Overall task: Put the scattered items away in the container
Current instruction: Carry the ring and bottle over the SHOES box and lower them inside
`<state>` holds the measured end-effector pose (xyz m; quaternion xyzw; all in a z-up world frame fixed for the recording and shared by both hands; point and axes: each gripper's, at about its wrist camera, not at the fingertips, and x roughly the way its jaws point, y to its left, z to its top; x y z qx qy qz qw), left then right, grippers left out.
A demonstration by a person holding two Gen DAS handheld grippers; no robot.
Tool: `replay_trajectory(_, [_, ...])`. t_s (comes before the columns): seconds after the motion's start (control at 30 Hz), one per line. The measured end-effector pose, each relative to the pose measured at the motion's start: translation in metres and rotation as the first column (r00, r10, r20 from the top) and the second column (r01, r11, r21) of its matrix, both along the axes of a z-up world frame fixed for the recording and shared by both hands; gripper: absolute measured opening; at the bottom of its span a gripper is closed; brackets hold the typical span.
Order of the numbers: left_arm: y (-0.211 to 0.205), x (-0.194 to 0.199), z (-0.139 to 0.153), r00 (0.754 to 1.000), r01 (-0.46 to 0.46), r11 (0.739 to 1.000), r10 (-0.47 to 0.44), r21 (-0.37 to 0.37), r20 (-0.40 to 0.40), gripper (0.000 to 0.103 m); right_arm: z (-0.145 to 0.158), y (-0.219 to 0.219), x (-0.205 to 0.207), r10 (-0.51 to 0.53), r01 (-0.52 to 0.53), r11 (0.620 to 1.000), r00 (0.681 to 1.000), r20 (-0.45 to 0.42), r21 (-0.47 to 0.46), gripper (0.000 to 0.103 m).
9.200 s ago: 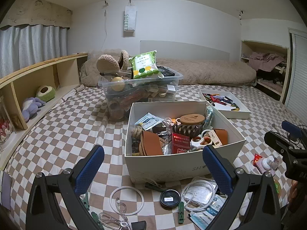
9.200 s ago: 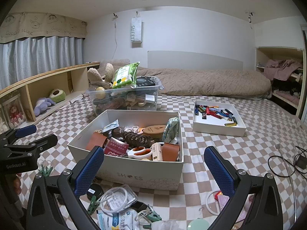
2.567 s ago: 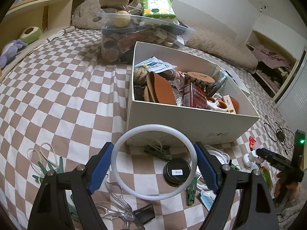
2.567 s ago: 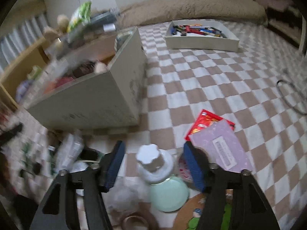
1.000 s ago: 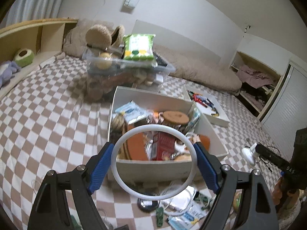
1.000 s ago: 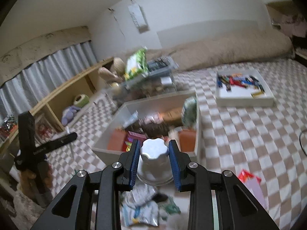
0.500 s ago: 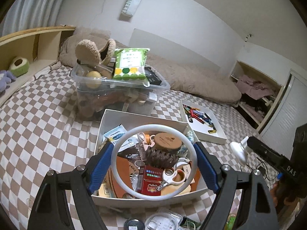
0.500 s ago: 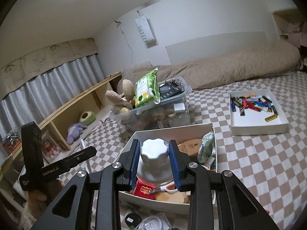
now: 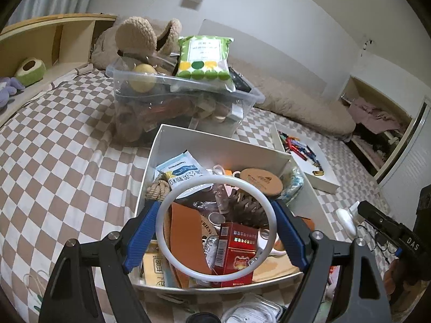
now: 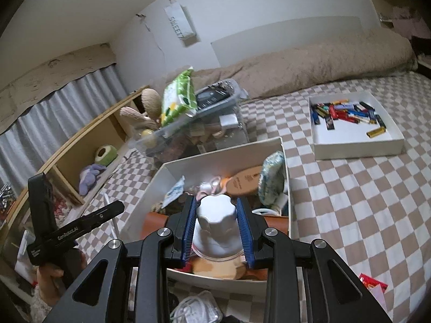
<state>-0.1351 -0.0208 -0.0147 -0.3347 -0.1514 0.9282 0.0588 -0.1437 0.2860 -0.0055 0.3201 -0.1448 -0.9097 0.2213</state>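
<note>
The left tool (image 9: 216,232) holds a white ring (image 9: 216,184) stretched between its blue pads, one pad pressing the ring at 9 o'clock and the other at 3 o'clock. Seen from the left wrist, the ring hangs over the near half of the open white box (image 9: 212,145), which stands on the checked bed cover (image 9: 54,167). Through the ring show a red carton (image 9: 234,250) and a brown leather piece (image 9: 186,239), both inside the box.

The right tool (image 10: 217,228) is narrow and clamped on the white lobed cap of a small jar (image 10: 215,222), a pad pressing on either side of the cap. From the right wrist, the jar sits above the box's near edge, with the box's contents spreading toward 12 o'clock.

Beyond the box, at 12 o'clock, stands a clear plastic bin (image 9: 183,102) with a green packet (image 9: 203,59) on top. At 2 o'clock lies a shallow white tray (image 10: 355,134) of small coloured items.
</note>
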Motion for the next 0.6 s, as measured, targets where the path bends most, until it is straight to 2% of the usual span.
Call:
replay_trajectory(0.27, [0.009,-0.012,-0.017,0.999,-0.001,0.999,0.003,-0.054,0.041,0.084,-0.020,0.001,-0.012,-0.008,0.006,0.999,0.999,0.054,0.039,0.031])
replay_trajectory(0.6, [0.004,-0.017,-0.025,0.998,-0.015,0.998,0.019,-0.057,0.063,0.084,-0.036,-0.008,-0.016,0.004,-0.011,0.997,0.996,0.094,0.081,0.031])
